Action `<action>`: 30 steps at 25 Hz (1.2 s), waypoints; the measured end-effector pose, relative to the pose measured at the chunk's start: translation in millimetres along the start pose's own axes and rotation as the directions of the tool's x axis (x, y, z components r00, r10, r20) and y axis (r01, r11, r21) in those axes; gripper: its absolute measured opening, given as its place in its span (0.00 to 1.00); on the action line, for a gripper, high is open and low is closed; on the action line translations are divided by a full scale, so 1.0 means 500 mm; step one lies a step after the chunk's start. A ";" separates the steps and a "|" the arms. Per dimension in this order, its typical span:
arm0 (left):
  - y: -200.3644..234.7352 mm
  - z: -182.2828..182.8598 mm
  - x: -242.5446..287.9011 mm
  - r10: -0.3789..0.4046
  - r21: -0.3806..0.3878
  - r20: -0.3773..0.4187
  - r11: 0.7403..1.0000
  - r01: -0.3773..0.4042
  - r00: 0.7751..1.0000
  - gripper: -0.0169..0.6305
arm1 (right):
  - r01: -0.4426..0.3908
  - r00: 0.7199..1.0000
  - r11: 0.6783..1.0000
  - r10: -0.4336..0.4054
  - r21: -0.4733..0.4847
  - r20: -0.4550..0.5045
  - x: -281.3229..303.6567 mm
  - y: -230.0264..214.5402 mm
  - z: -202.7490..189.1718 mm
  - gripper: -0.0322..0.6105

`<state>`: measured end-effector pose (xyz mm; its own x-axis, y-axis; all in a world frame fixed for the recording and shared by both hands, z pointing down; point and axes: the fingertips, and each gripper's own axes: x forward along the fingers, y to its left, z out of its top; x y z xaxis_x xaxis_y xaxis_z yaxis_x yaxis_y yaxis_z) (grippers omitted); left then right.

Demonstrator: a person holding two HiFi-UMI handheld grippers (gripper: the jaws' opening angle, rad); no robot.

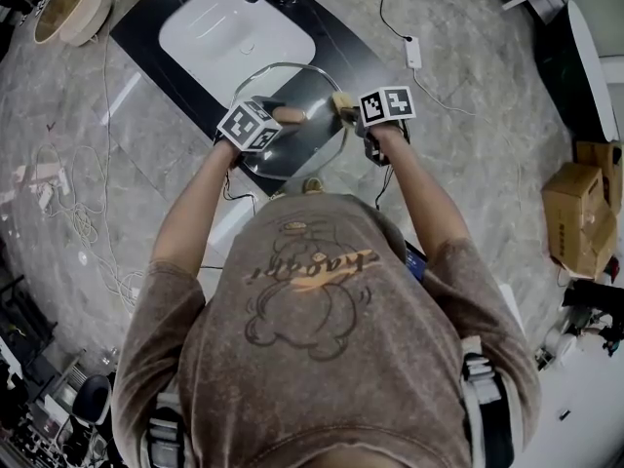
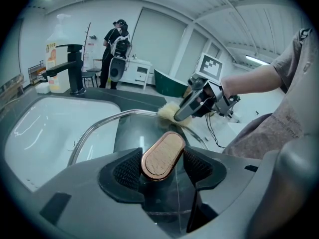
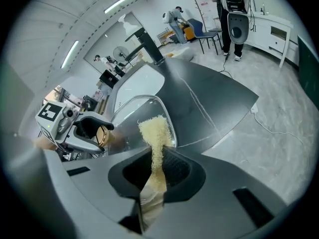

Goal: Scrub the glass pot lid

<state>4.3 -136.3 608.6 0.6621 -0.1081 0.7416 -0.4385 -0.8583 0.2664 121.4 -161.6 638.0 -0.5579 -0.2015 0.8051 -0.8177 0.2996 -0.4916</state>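
Note:
The glass pot lid (image 1: pixel 302 86) is held over the black counter beside the sink, its rim (image 2: pixel 99 123) arching over the basin. My left gripper (image 1: pixel 283 115) is shut on the lid's wooden knob (image 2: pixel 163 155), which sits between the ribbed pads. My right gripper (image 1: pixel 349 115) is shut on a yellow scrub pad (image 3: pixel 155 133), whose fluffy end rests against the lid's edge (image 3: pixel 167 118). From the left gripper view the pad (image 2: pixel 172 112) touches the far rim under the right gripper (image 2: pixel 199 101). The right gripper view shows the left gripper (image 3: pixel 82 131) holding the knob (image 3: pixel 102 136).
A white sink basin (image 1: pixel 234 32) lies in the black counter (image 1: pixel 136 27), with a black faucet (image 2: pixel 75 68) and a soap bottle (image 2: pixel 57 54) behind it. A person (image 2: pixel 117 49) stands far back. Cardboard boxes (image 1: pixel 580 213), a power strip (image 1: pixel 413 52) and floor cables (image 1: pixel 88 222) surround me.

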 end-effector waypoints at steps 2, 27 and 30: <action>0.001 0.000 -0.001 -0.001 0.004 -0.001 1.000 0.001 1.000 0.44 | 0.018 1.000 1.000 -0.018 0.002 -0.001 0.002 0.000 0.010 0.12; -0.010 0.001 0.000 -0.022 0.049 -0.005 0.999 0.022 1.000 0.42 | 0.153 0.986 0.983 -0.159 -0.099 -0.052 0.048 -0.001 0.139 0.12; -0.010 -0.001 0.001 -0.023 0.051 -0.005 0.998 0.023 1.000 0.42 | 0.158 0.984 0.980 -0.166 -0.118 -0.066 0.060 0.005 0.153 0.12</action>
<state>6.5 -132.0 608.2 0.6692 -0.0861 0.7381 -0.3915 -0.8851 0.2517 91.8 -238.4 635.4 -0.4038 -0.1868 0.8956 -0.8728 0.3720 -0.3160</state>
